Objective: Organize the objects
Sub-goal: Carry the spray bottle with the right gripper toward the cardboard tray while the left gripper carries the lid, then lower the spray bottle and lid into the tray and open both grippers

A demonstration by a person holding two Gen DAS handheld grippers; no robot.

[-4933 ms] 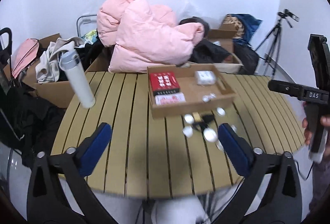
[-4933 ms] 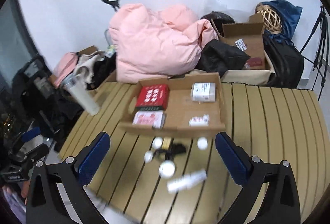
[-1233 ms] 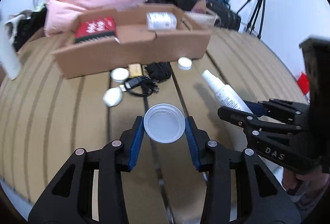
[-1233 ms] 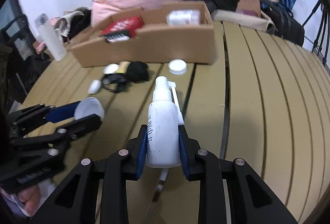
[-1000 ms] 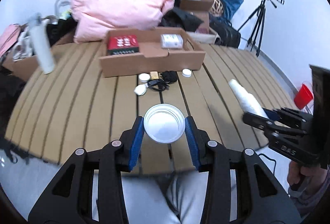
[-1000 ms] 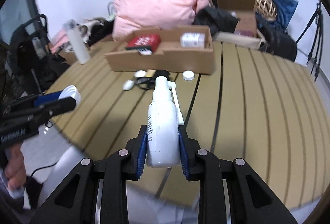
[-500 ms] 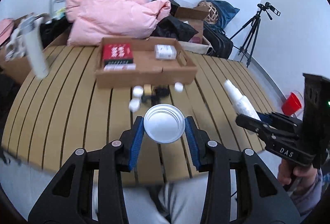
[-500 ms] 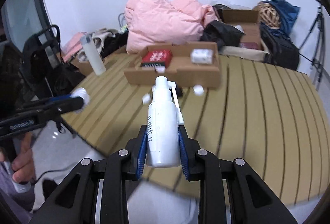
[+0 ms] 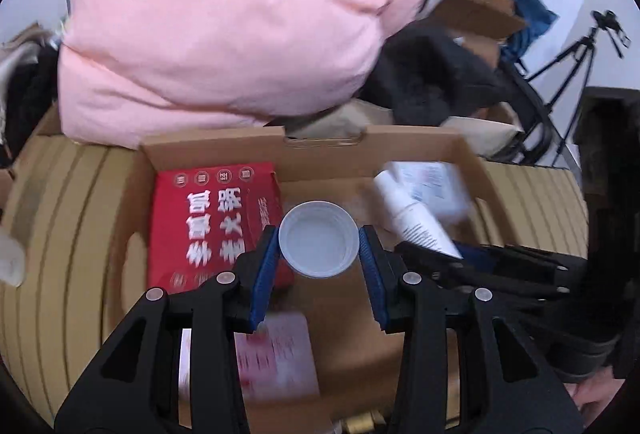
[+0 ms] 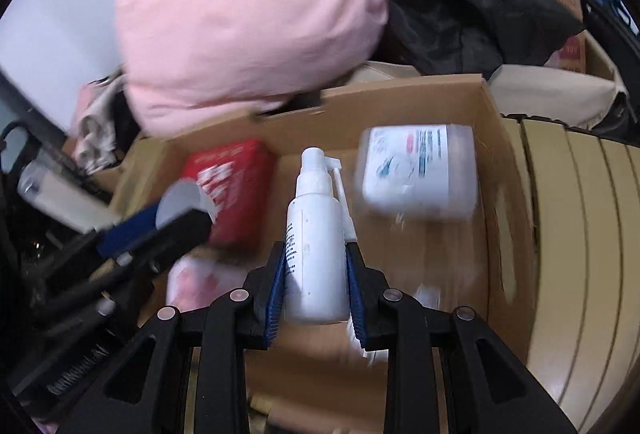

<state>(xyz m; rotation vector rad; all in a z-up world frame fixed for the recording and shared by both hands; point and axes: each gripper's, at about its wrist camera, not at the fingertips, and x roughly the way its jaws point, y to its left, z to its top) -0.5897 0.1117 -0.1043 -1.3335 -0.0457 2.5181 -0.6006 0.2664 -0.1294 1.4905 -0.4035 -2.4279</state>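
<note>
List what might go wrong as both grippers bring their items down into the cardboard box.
1. The left gripper and right gripper sit close together above the cardboard box; they may collide while lowering.
2. The white lid is pinched only by its rim, over the edge of the red box; released there, it may land tilted.
3. The spray bottle may knock its thin nozzle against the white jar beside it.

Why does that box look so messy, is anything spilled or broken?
Nothing looks spilled or broken. The cardboard box holds a red carton and a white packet, tidy enough; the blur hides fine detail.
</note>
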